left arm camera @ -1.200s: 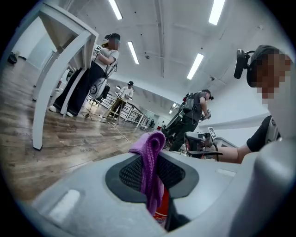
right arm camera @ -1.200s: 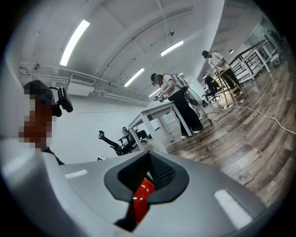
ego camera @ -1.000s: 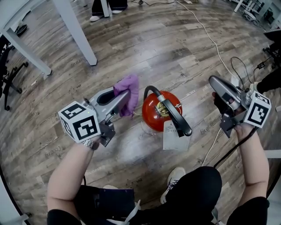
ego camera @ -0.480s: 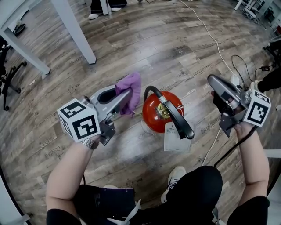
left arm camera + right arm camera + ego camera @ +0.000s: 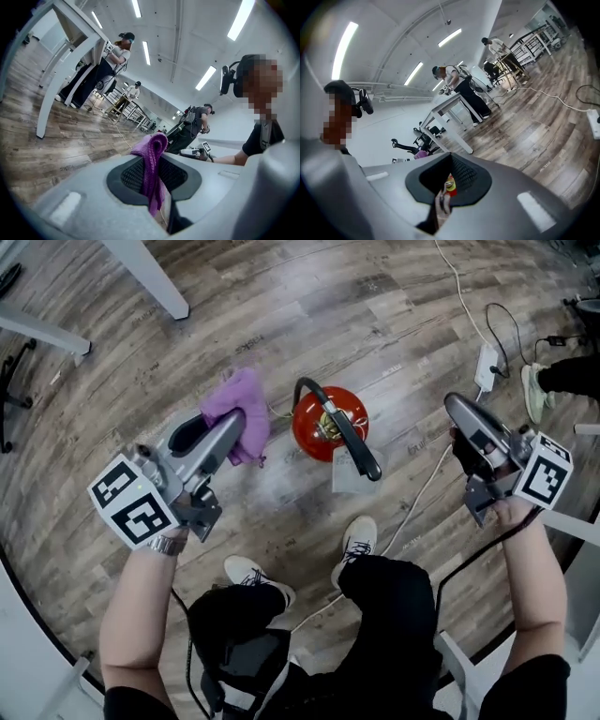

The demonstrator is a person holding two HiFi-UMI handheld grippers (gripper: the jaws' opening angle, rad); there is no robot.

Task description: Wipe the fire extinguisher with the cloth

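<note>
Red fire extinguisher [image 5: 311, 424] stands upright on the wooden floor [image 5: 281, 315], black handle [image 5: 352, 439] on top, white tag [image 5: 349, 476] hanging. The left gripper [image 5: 238, 422] pinches the purple cloth [image 5: 234, 396] just beside it. The right gripper [image 5: 457, 409], jaws closed on nothing, hangs well apart on the other side.

The wood-plank floor [image 5: 309, 315] carries the red fire extinguisher [image 5: 307, 427], standing upright (seen from above). From it, a white power strip [image 5: 487, 367] with its cable [image 5: 457, 285] lies at two o'clock. A white table leg [image 5: 150, 276] stands at eleven and the person's shoes [image 5: 358, 542] at six.
</note>
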